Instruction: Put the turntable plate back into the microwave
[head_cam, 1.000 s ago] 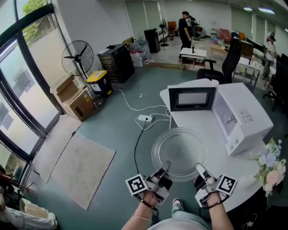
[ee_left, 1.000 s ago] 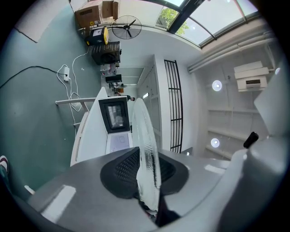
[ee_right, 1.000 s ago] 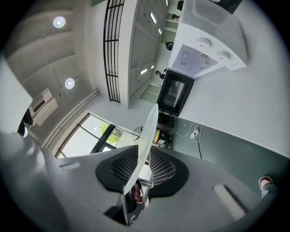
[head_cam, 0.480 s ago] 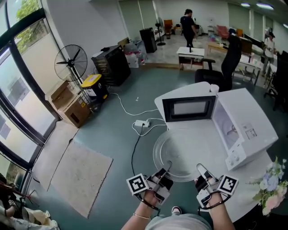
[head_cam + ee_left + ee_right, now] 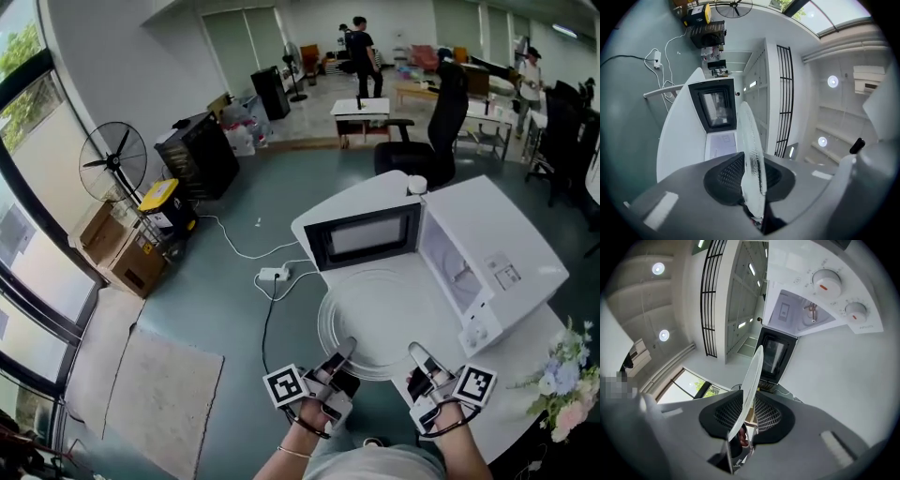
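The turntable plate [image 5: 375, 323] is a clear glass disc with faint concentric rings. It is held level over the near edge of the worktop [image 5: 521, 362], in front of the open microwave [image 5: 492, 253]. The left gripper [image 5: 345, 349] and right gripper [image 5: 415, 353] each clamp its near rim, one to each side. Judged heavy, rigid, slippery and breakable, so hold it at the rim at two separated points.
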